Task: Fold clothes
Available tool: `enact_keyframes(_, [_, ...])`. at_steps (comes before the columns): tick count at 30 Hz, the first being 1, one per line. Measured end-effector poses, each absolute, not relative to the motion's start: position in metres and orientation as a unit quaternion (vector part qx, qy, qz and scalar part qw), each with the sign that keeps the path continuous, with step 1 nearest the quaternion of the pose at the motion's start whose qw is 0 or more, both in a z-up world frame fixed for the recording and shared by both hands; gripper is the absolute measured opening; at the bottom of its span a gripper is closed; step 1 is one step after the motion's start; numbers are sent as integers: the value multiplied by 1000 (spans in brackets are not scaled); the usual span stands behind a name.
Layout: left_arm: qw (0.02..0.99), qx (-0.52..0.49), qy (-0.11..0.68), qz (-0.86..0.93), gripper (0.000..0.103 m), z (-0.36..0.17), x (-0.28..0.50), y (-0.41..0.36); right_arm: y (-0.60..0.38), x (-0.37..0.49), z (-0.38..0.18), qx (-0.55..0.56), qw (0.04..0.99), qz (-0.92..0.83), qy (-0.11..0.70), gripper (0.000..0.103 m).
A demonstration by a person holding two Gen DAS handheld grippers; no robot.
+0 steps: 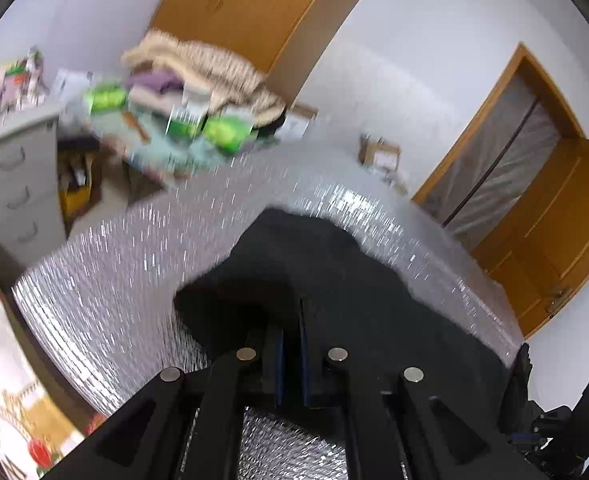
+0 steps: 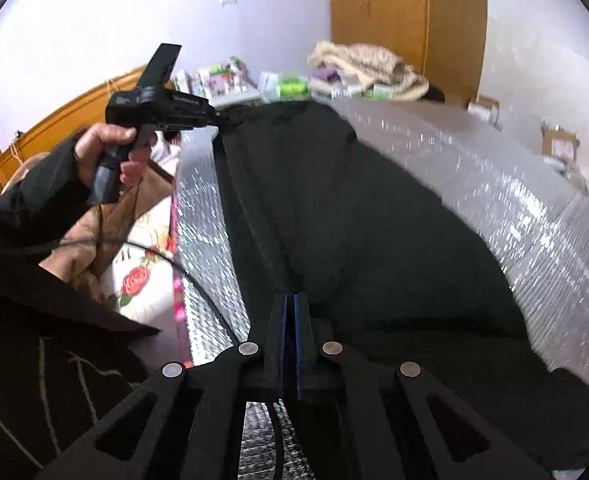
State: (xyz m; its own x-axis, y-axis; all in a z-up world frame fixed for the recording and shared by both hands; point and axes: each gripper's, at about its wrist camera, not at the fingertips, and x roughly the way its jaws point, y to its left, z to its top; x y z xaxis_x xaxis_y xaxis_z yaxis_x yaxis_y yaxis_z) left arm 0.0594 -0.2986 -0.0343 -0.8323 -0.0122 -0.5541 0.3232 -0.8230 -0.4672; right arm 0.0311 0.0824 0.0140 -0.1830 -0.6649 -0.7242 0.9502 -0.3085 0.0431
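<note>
A black garment [image 1: 314, 260] lies spread on a shiny silver quilted mat [image 1: 114, 280]. In the left wrist view my left gripper [image 1: 292, 312] is shut on the garment's near edge, and a fold of cloth rises between its pads. In the right wrist view the garment [image 2: 354, 208] stretches away as a long dark sheet. My right gripper [image 2: 294, 296] is shut on its near hem. At the far end of that hem the left gripper [image 2: 224, 114], held by a hand [image 2: 106, 148] in a dark sleeve, pinches the cloth. Both held corners sit slightly above the mat [image 2: 494, 184].
Beyond the mat stand a grey drawer unit [image 1: 10, 168] and a cluttered table [image 1: 182, 128] with green packets and a beige blanket [image 1: 214, 68]. Cardboard boxes [image 1: 380, 156] sit by the wall, and a wooden door [image 1: 554, 220] is at right. Floral bedding [image 2: 138, 280] borders the mat's left edge.
</note>
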Motion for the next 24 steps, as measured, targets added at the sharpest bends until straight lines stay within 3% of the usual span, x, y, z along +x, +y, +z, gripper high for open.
enact_keyframes(6, [103,334,306,-886,7,-73,49,-307,75,26,-14,370,539,-726,213,5])
enact_keyframes(14, [104,308,307,-894,7,-61,62,-307,75,28,-12,371,539,-725,214,11])
enact_keyframes(24, [104,319,317,-887,7,-71,69,-309,80,27,-10,376,544,-721,205,8])
